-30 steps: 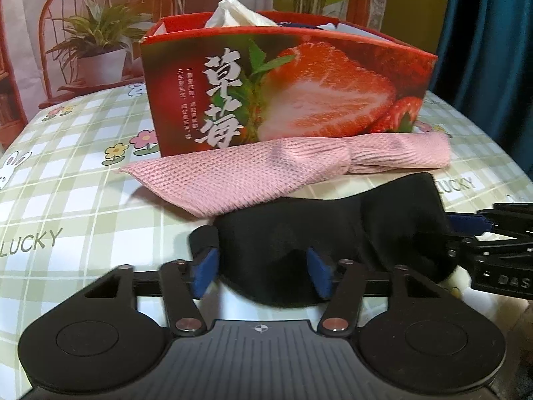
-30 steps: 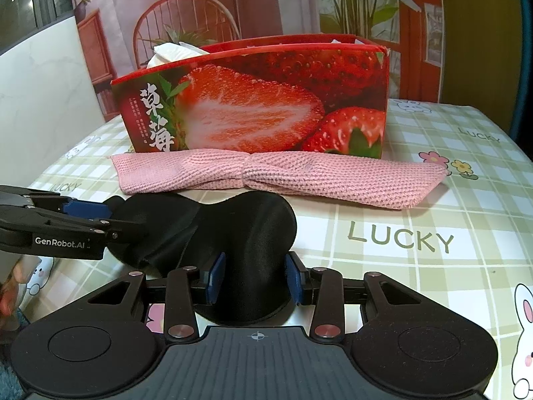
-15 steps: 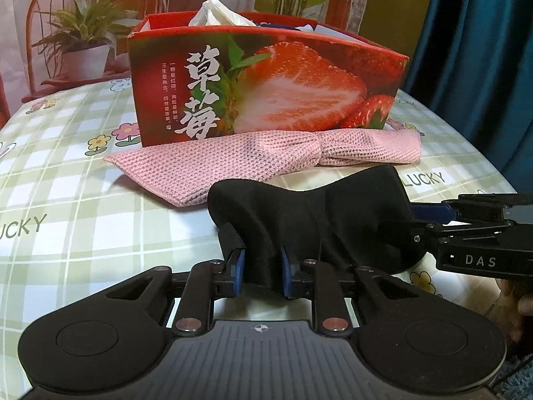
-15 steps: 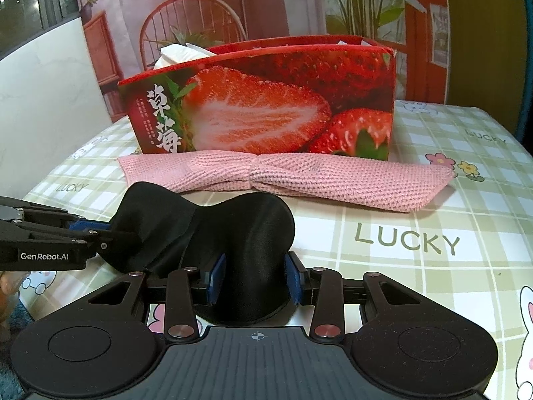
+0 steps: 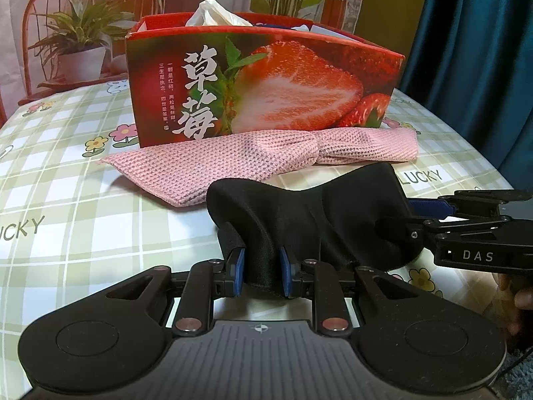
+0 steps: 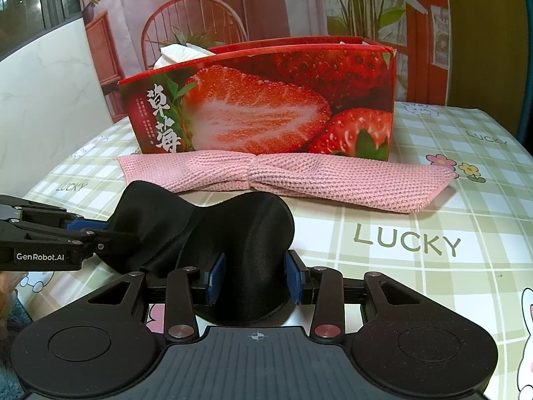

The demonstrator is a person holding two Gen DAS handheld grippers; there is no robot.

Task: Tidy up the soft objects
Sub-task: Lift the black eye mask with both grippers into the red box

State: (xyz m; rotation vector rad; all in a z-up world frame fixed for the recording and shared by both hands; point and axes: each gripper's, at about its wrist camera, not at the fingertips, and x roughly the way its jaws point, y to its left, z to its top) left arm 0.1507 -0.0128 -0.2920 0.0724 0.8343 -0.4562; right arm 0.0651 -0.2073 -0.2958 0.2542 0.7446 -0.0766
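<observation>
Both grippers are on the black eye mask [image 5: 299,220], one at each end. Left gripper [image 5: 260,275] is clamped on the mask's left lobe: its jaws have just been closing, and the blue pads [image 5: 238,271] now pinch a bunched fold of the fabric between them. Right gripper [image 6: 255,278] is clenched on the other lobe, with the pads [image 6: 218,275] pressed into the cloth on both sides. In the left wrist view the right gripper enters from the right edge of the frame; in the right wrist view the left gripper enters from the left edge. The mask sits near the front edge of the table [image 5: 66,200], humped up in the middle between the two grips; cannot tell if its underside touches the tablecloth. Just behind it, a pink knit cloth [image 6: 299,176], pinched in the middle like a bow, lies flat along the front wall of the strawberry box [image 6: 266,113], touching or nearly touching it. The mask's back edge is close to the cloth but apart from it. The box stands upright toward the far side of the table, open-topped, with a white tissue or cloth [image 5: 213,13] sticking out at its left end. The tablecloth is a green check with "LUCKY" print. Part of a hand [image 5: 516,300] is visible at the right edge of the left wrist view.
</observation>
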